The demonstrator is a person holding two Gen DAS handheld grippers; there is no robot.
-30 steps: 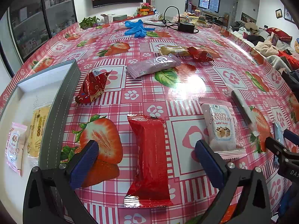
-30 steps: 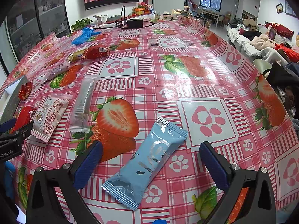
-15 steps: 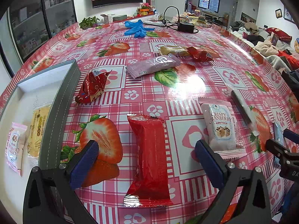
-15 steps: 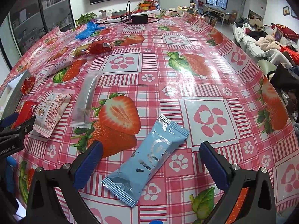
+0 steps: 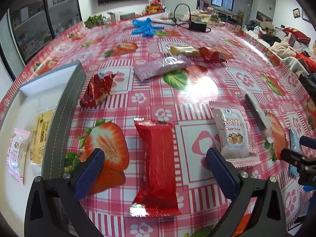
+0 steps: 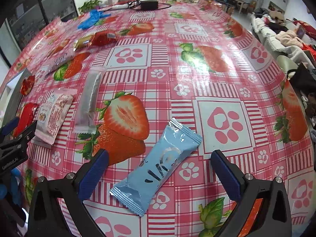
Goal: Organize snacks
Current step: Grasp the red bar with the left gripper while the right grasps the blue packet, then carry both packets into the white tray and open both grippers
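Right now the left hand-held gripper (image 5: 155, 169) is hovering low over the strawberry-print worktop (image 5: 197, 90) with its blue pads spread wide and nothing between them. The long glossy red foil snack bar (image 5: 157, 165) is lying flat straight ahead of it, in the gap between the two pads but touching neither. Its long axis is running along the direction the fingers are pointing, so the jaws are standing across its narrow width; to my eye that is the relation the next close depends on.

The right hand-held gripper (image 6: 159, 172) is likewise gaping wide and holding nothing. The pale blue crinkle-edged snack packet (image 6: 158, 167) is lying between its pads too, but slanted, near end towards the left pad and far end towards the right, so I would expect a slight twist before any squeeze.

The grey-walled white tray (image 5: 65, 118) is sitting just left of the left gripper, with a yellow packet and a pink one already in it. The left arm is plainly nearer it.
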